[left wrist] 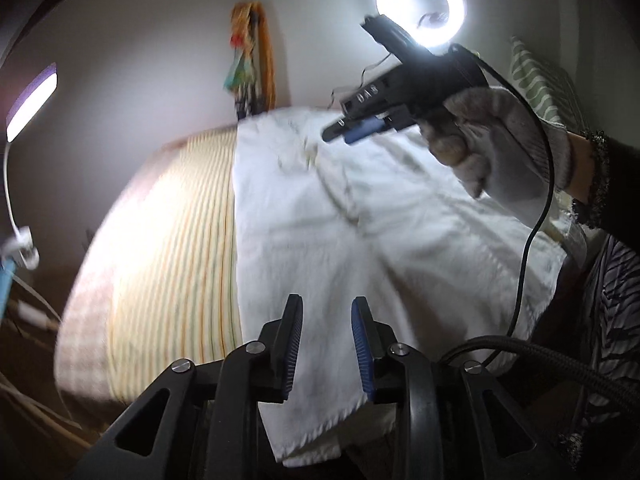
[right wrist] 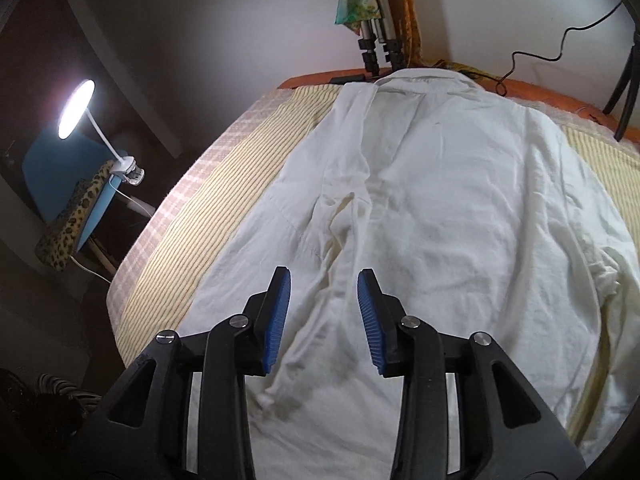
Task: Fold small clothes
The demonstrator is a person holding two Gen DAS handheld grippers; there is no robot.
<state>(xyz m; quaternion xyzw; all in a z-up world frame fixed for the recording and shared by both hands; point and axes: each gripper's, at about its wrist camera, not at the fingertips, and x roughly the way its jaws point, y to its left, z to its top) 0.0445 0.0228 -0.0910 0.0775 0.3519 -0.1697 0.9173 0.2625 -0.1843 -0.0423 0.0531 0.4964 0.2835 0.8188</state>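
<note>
Striped bedcover (right wrist: 224,216) under everything, one white shirt (right wrist: 440,208) spread flat on it, collar at the far edge. Two lamps on: one ring light (left wrist: 421,5), one clip lamp (right wrist: 76,109). I see my left gripper (left wrist: 326,344) with jaws parted, nothing between, over the shirt's near hem. Right gripper (right wrist: 324,320) likewise released, hovering above the shirt's middle; gloved hand (left wrist: 500,140) holds it.
</note>
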